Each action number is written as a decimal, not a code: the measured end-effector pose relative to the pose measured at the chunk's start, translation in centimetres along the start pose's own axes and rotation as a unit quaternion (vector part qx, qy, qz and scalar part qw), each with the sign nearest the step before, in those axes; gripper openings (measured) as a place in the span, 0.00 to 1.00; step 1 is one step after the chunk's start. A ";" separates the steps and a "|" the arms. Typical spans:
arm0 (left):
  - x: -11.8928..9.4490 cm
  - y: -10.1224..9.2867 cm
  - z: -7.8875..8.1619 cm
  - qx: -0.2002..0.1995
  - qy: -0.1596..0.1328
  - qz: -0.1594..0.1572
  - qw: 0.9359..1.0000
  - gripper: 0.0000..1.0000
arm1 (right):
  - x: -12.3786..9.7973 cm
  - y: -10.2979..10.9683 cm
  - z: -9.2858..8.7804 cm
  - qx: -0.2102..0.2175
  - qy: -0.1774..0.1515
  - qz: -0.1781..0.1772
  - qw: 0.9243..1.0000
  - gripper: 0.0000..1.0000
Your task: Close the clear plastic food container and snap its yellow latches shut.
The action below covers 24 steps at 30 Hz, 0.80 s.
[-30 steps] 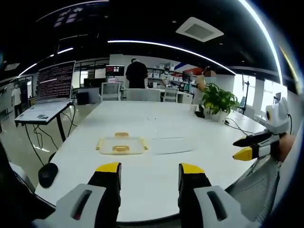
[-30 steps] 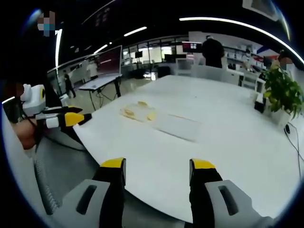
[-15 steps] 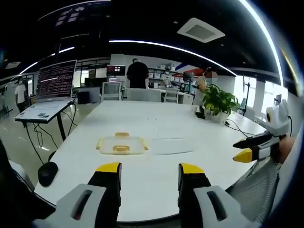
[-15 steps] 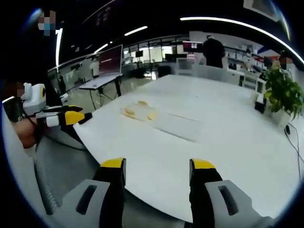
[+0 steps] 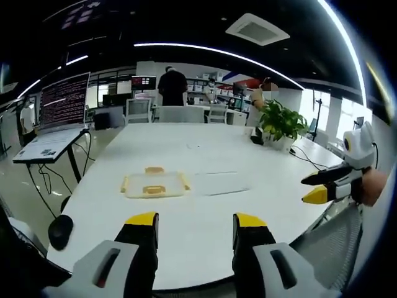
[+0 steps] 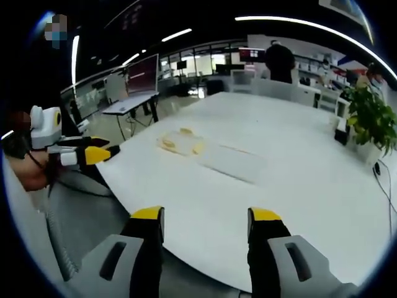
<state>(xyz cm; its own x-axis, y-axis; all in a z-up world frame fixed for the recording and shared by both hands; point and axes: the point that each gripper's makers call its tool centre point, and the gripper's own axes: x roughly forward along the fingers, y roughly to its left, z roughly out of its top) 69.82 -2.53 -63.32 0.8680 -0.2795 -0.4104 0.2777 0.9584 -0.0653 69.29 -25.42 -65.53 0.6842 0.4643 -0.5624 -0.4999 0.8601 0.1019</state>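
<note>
A clear plastic food container [image 5: 154, 185] with yellow latches [image 5: 154, 169] lies on the white table [image 5: 198, 217], and a flat clear lid [image 5: 218, 183] rests beside it on its right. In the right gripper view the container [image 6: 180, 144] sits far left with the lid [image 6: 232, 164] next to it. My left gripper [image 5: 191, 221] is open, short of the table's near edge, with nothing between its jaws. My right gripper [image 6: 205, 215] is open too, well back from the container. Each gripper appears at the side of the other's view: the right one [image 5: 322, 191] and the left one [image 6: 93, 154].
A potted plant [image 5: 278, 126] and cables stand at the table's far right. A desk with a laptop and monitor [image 5: 62, 102] is to the left, with a black mouse-like object [image 5: 59, 227] near the table's left edge. People stand at the room's far end [image 5: 172, 87]. A mesh chair [image 5: 335, 236] is at right.
Both views have shifted slightly as the hands moved; the left view has tilted a little, so the container sits slightly lower and nearer. Container and lid have not moved. Both grippers stay open.
</note>
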 end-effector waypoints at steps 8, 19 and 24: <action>2.0 2.2 1.0 0.002 0.006 -0.003 1.000 0.42 | 2.0 -0.1 1.9 -0.015 0.003 0.017 1.000 0.51; 4.9 4.1 1.6 0.020 0.026 -0.005 0.999 0.42 | 5.6 0.0 4.4 -0.034 0.009 0.044 0.998 0.50; 6.7 5.5 2.2 0.034 0.033 -0.010 0.999 0.42 | 7.7 0.6 5.6 -0.063 0.018 0.070 0.995 0.51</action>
<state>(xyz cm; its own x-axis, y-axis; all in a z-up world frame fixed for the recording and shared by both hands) 78.08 0.69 -64.48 0.8337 -0.2929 -0.4682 0.3244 0.9458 -0.0141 77.21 -20.16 -65.19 0.5849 0.5680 -0.5791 -0.6536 0.7528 0.0782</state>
